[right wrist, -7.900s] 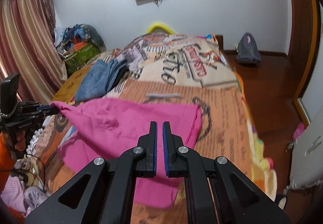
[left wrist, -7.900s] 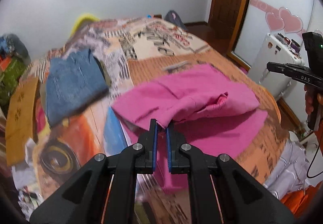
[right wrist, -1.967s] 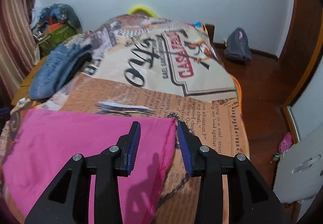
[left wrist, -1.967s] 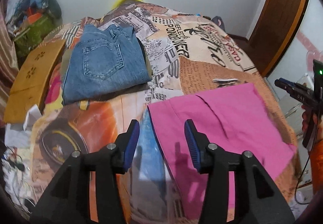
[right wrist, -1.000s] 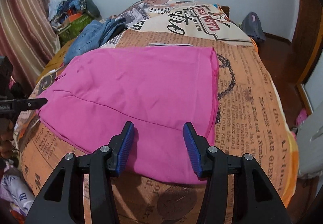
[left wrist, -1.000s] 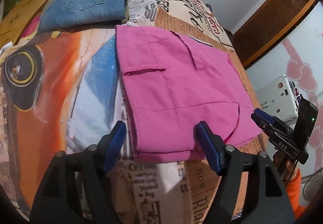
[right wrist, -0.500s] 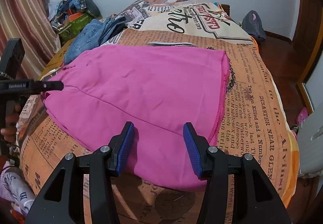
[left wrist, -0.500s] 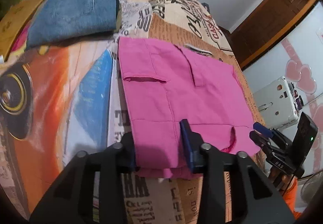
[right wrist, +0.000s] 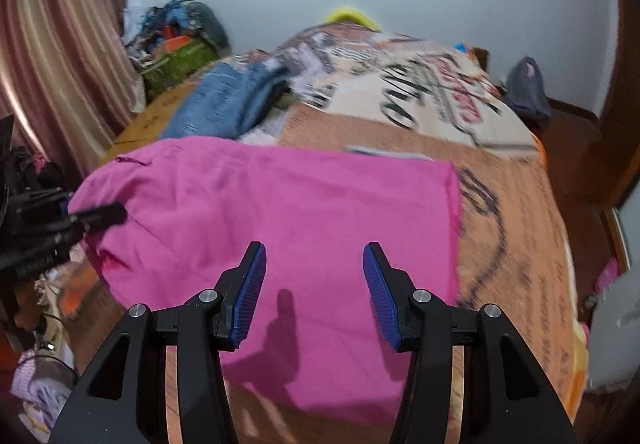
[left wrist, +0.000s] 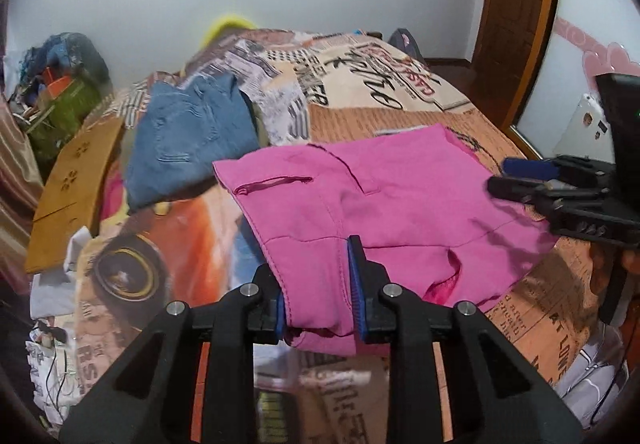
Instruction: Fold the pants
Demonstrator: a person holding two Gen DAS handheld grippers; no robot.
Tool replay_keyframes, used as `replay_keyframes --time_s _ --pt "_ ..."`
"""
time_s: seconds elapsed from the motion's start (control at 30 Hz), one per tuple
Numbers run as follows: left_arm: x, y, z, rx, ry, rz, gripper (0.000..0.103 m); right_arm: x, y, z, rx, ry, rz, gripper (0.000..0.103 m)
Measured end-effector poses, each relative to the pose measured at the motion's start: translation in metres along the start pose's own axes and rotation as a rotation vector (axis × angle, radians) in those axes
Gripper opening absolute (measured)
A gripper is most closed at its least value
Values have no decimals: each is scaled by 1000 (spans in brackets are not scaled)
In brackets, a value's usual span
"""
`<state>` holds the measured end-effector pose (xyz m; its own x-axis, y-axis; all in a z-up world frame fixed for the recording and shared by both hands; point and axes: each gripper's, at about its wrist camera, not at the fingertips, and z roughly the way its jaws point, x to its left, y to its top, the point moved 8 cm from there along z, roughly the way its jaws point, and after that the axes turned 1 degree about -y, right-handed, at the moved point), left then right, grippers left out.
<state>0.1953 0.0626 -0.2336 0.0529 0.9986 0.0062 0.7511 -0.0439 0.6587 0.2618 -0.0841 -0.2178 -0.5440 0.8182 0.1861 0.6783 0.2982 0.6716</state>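
- Left hand-held gripper (left wrist: 320,304): jaws just closed, near edge of pink pants (left wrist: 380,195) pinched between them and lifted off the bed (left wrist: 420,99).
- Right hand-held gripper (right wrist: 314,292): jaws apart over the pants, nothing held.
- Step judged: near edge being picked up for another fold.
- Next move: a grip by the right, then edge carried away toward the far hem.
- Folded jeans (left wrist: 188,139) seen beyond, untouched.
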Motion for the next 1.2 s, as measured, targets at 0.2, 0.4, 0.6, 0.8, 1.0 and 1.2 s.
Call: replay_keyframes --time_s 0.2,0.4,0.6,0.8,1.0,1.2 --pt "11 -3 -21 -38 35 14 25 55 0 42 88 88 -64 47" --pt "8 -1 -30 -63 53 54 25 91 -17 64 170 109 -175 47" --pt "2 9 -34 -69 64 72 25 70 -14 41 142 166 -93 47" --pt "-12 24 -38 -79 63 95 25 21 -18 -5 41 48 -4 47" --pt "-42 47 -45 -112 25 135 25 -7 -49 -4 96 -16 36 47" --pt "-82 66 -41 -120 -4 210 23 -12 -62 -1 106 12 65 47"
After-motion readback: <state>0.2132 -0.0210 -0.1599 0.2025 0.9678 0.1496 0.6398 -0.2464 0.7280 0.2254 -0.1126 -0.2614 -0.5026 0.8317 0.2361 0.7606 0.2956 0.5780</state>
